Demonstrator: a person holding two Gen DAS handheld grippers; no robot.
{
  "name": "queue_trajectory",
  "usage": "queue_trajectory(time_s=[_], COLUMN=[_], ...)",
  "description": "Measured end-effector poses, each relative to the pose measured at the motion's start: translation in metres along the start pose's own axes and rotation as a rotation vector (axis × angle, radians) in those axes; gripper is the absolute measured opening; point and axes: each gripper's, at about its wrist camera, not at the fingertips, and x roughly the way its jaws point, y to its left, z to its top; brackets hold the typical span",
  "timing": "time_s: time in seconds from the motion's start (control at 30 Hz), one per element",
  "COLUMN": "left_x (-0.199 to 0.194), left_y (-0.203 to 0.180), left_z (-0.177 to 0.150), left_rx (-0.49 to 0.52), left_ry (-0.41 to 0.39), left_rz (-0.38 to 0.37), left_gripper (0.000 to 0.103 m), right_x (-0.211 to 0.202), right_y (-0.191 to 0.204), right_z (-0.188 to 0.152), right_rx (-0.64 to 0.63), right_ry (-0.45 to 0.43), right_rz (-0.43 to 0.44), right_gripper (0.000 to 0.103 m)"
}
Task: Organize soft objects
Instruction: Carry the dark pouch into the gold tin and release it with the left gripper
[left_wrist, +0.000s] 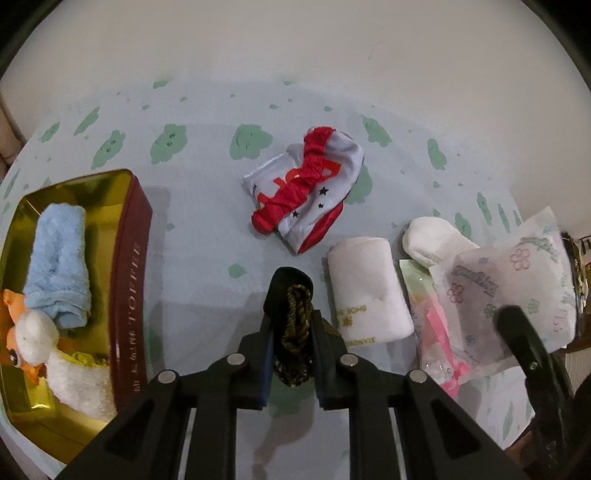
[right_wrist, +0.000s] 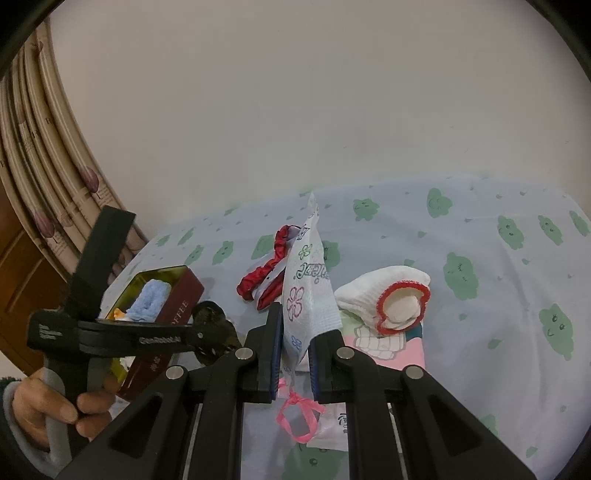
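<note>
Tablecloth, pale blue with green blobs, meets plain cream wall.

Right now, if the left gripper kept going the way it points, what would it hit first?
Probably bare tablecloth: the left gripper, jaws shut on a dark scrunchie, points steeply down at the cloth. The red-and-white pouch lies beyond, the tin off to the side. Depth is unclear.

Black hand-held gripper, blue pads
</note>
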Motion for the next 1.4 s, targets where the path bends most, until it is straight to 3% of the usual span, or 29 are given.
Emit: queue_trajectory(time_s=[0.4,0.87,1.13,1.4], left_x=[-0.042,-0.087,-0.082,-0.064], left_y=[0.034,0.123,0.161,0.187], left_z=[0.010,0.017,0.024,0.029], left_rx=[-0.015,-0.114,-0.152,-0.182], left_ry=[-0.078,-0.153,-0.153,-0.129], left_rz=[0.037,0.147,0.206,0.218], left_gripper=[0.017,0.017,0.017,0.020], right_x=[0.000,0.002,0.005,0.008], right_y=[0.002,0.003,0.005,0.005], right_z=[-0.001,-0.003,-0.004,-0.006], right_rx=[-0.005,-0.008,-0.013,-0.011], right_ry=[0.005,0.009,0.018,0.027], right_rz=[-0.005,-0.015,-0.021,-0.022], right_gripper=[0.011,0.011,0.011,0.011])
